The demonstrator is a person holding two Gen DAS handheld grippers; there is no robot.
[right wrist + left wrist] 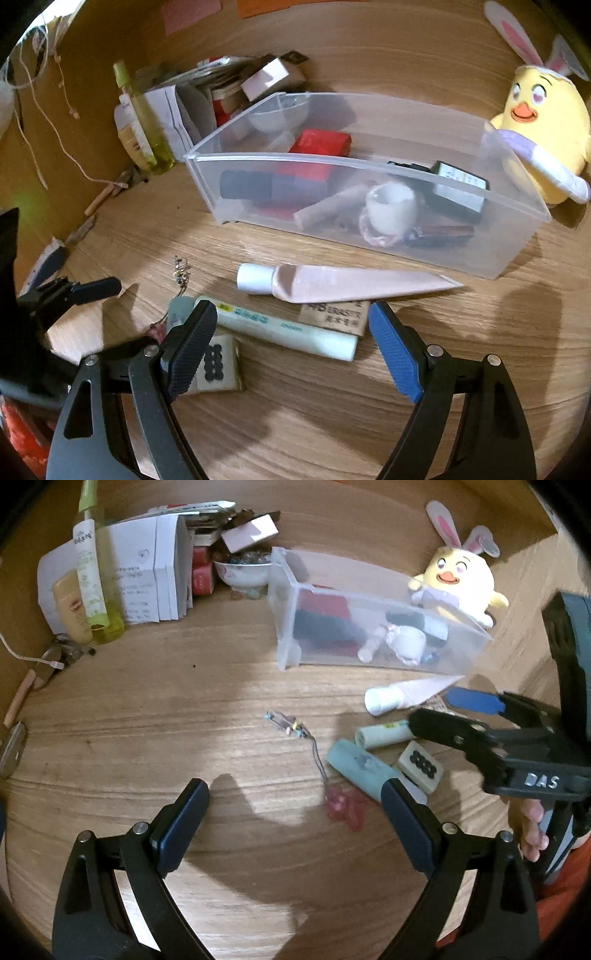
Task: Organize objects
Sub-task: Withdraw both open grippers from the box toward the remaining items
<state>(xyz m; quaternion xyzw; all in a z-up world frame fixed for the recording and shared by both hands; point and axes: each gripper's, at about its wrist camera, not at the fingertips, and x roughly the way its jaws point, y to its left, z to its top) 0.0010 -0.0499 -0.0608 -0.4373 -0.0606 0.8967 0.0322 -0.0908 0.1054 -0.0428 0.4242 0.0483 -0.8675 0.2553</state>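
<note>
A clear plastic bin (524,218) (284,602) holds a red box (319,142), a white cup (391,208) and small dark items. In front of it lie a pink tube (351,282) (402,694), a pale green tube (288,328) (384,733), an eraser (336,314), a mahjong tile (218,363) (421,768), a teal item (358,766) and a pink charm on a cord (343,806). My right gripper (295,343) (436,710) is open over the green tube. My left gripper (295,801) is open and empty above the wood.
A yellow chick plush with rabbit ears (543,133) (458,579) sits behind the bin. White boxes (147,572), a green bottle (99,590) and a bowl (243,574) crowd the far left corner. Cardboard walls ring the wooden surface (147,716).
</note>
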